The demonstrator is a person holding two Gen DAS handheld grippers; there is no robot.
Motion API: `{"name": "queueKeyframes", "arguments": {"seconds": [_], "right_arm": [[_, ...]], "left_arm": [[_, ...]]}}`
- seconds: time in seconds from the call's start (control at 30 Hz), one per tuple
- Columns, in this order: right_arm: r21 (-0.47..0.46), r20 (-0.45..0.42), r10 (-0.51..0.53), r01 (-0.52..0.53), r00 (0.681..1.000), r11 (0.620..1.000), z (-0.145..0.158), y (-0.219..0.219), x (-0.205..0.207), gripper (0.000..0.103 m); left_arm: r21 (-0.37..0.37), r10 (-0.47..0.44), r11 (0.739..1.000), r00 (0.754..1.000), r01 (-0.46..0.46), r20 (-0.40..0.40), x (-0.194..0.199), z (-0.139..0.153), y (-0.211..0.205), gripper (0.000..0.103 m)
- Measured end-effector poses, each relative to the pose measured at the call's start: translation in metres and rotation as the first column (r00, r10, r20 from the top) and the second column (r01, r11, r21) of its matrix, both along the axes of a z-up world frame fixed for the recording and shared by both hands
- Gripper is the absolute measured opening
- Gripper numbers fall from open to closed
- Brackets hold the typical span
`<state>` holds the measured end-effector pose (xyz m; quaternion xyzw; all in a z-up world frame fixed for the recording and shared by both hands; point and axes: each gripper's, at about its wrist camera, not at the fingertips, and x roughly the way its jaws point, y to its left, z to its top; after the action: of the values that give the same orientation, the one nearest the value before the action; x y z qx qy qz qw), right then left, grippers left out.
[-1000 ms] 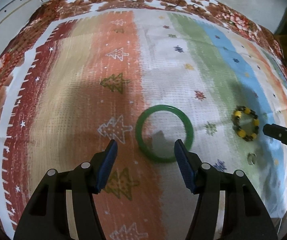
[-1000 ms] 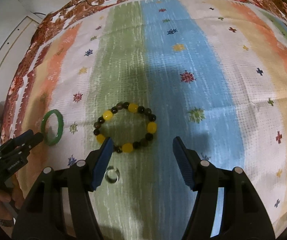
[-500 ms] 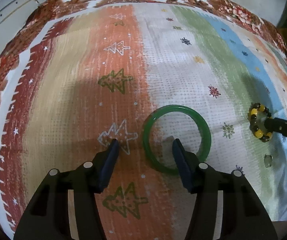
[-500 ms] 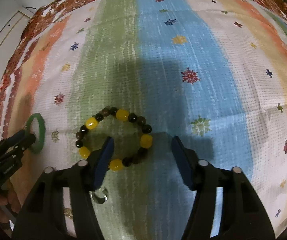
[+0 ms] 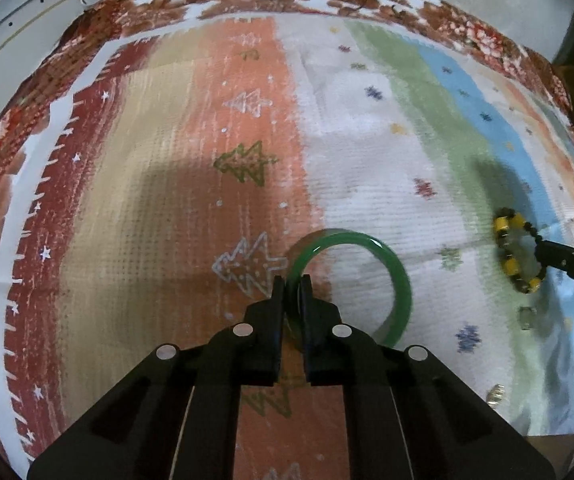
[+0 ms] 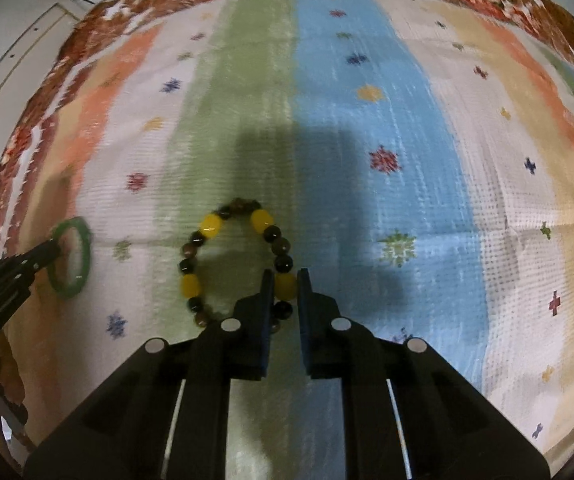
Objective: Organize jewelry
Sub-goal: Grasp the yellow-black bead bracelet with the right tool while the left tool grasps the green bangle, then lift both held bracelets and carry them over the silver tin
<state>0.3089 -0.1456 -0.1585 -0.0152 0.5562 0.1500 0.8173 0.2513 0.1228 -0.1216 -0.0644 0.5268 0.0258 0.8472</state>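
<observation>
A green bangle lies on the striped cloth. My left gripper is shut on its near-left rim. The bangle also shows far left in the right wrist view, with the left gripper on it. A bracelet of yellow and dark beads lies on the green and blue stripes. My right gripper is shut on its near-right side, pinching a yellow bead. In the left wrist view the bracelet sits at the right with the right gripper on it.
The striped cloth with tree and star prints covers the table, with a floral border at the far edge. A small ring and a small gold piece lie near the bracelet at the right.
Both grippers have moved forward and closed. The left one now pinches the bangle's rim; the right one now pinches the bead bracelet.
</observation>
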Motion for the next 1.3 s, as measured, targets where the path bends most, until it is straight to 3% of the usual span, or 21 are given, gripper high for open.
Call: {"name": "queueKeyframes", "arguments": {"seconds": [0.23, 1.3], "right_arm": [[0.070, 0.036, 0.034, -0.037, 0.999, 0.997, 0.029, 0.003, -0.029, 0.013], [0.148, 0.172, 0.145, -0.171, 0.974, 0.974, 0.102, 0.020, -0.104, 0.013]], "left_arm": [[-0.041, -0.022, 0.999, 0.998, 0.025, 0.063, -0.018, 0.030, -0.015, 0.009], [-0.123, -0.043, 0.990, 0.983, 0.066, 0.179, -0.084, 0.087, -0.040, 0.010]]}}
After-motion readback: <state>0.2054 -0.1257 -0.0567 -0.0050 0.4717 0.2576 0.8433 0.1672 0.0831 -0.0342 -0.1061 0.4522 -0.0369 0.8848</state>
